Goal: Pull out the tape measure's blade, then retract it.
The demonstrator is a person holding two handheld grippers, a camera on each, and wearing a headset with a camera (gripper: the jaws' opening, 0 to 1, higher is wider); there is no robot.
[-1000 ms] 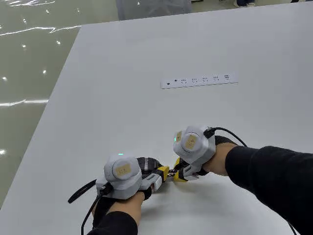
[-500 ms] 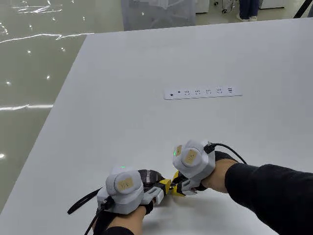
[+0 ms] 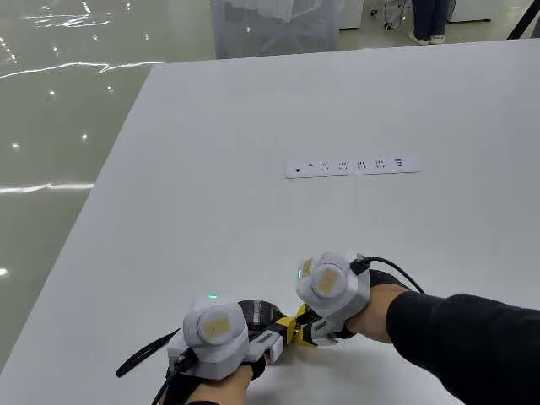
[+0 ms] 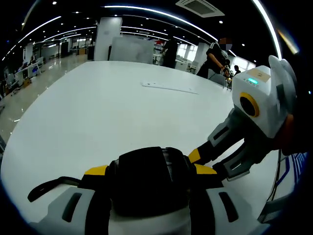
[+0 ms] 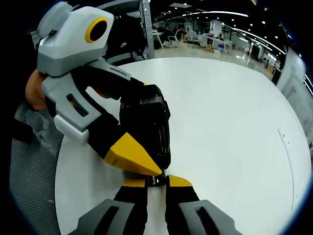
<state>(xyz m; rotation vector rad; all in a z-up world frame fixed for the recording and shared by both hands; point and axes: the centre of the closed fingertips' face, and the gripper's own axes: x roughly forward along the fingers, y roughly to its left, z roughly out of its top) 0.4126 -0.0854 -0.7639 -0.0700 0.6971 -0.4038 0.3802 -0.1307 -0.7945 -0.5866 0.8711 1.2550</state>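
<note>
Tabletop [image 3: 253,126] spreads wide ahead, its edge near the left gripper [image 4: 150,170]; that gripper clamps the tape measure [image 5: 146,122], right gripper [image 5: 157,185] pinches its blade tip [image 5: 157,179]

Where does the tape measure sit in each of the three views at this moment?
Head view: tape measure, bottom, just left of centre.
Left gripper view: bottom centre, clamped in the left claw.
Right gripper view: left of centre, just above the right claw.
Shared landmark: the white power strip.
</note>
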